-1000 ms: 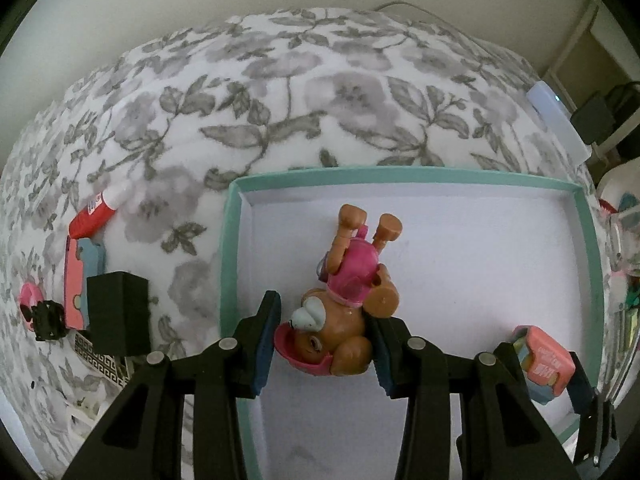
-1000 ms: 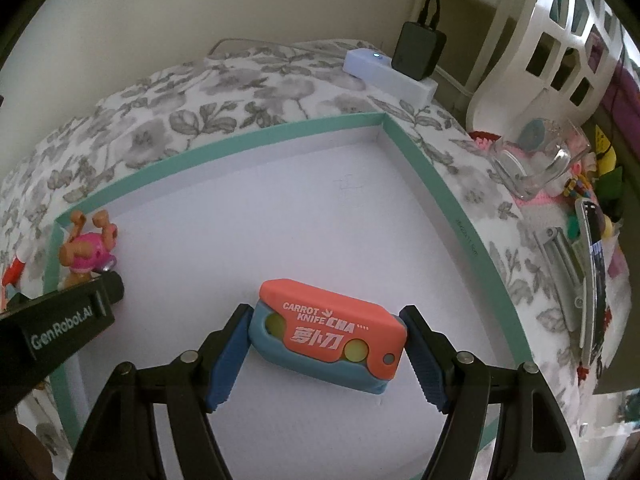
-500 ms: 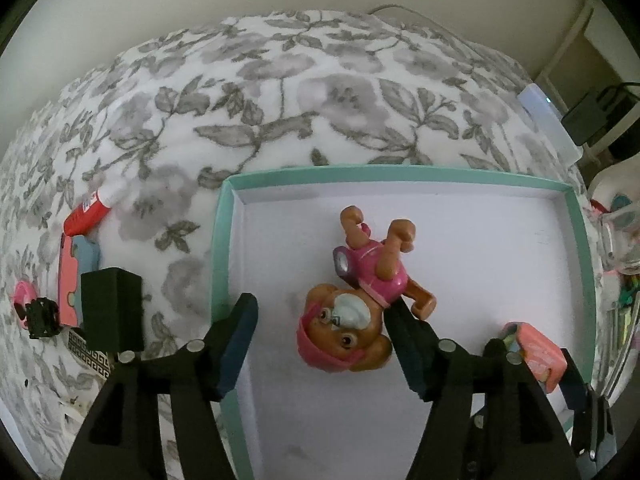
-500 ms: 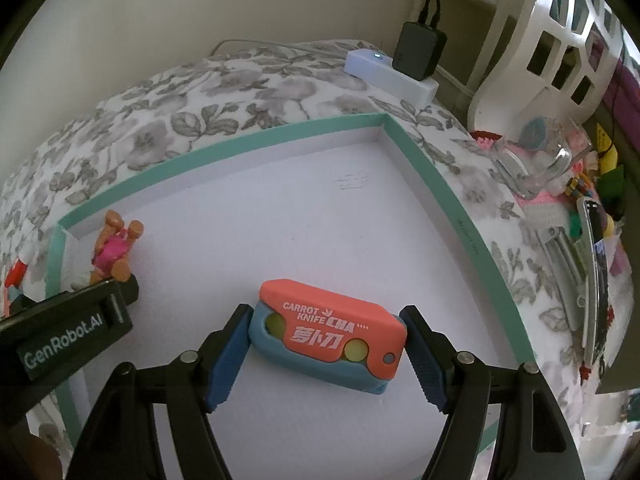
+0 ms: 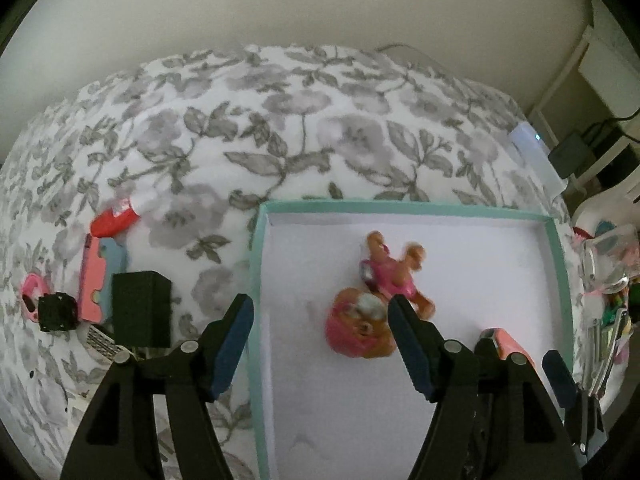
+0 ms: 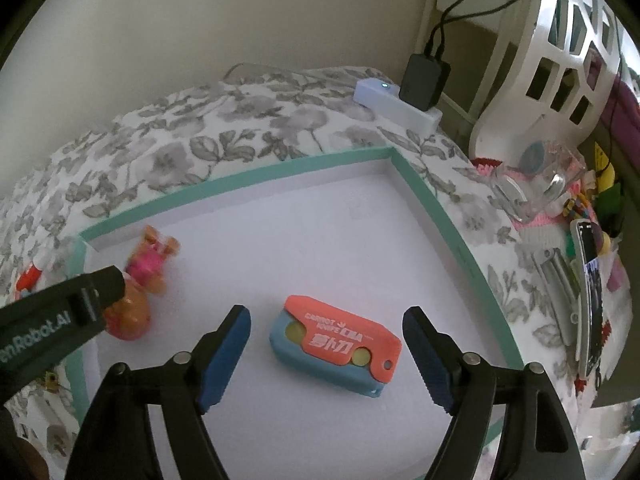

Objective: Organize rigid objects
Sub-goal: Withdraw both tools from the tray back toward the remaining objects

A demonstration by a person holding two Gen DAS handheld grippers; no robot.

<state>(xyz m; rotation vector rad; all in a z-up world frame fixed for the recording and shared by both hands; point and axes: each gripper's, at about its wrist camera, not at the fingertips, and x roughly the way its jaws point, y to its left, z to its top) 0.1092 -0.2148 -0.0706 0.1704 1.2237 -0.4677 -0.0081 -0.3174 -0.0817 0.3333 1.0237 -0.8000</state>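
A toy dog (image 5: 360,332) in a pink outfit lies on its side on the white floor of the teal-rimmed tray (image 5: 256,280). My left gripper (image 5: 322,332) hangs just above it, jaws opening, pads clear of the toy. In the right wrist view the coral-and-blue carrot knife (image 6: 336,344) lies flat in the tray (image 6: 240,192). It is between the opening jaws of my right gripper (image 6: 326,336), with a gap on each side. The toy dog (image 6: 140,280) and the left gripper's finger (image 6: 60,320) show at the left there.
On the floral cloth left of the tray lie a red tube (image 5: 114,220), a pink-and-blue piece (image 5: 100,276), a black box (image 5: 140,308) and a small black cube (image 5: 56,312). A white power strip (image 6: 396,100), a white basket (image 6: 560,60) and a clear container (image 6: 540,184) stand at the right.
My left gripper has let go of the toy dog, spread wide and risen; the toy now lies in the tray. My right gripper's pads have come off the carrot knife.
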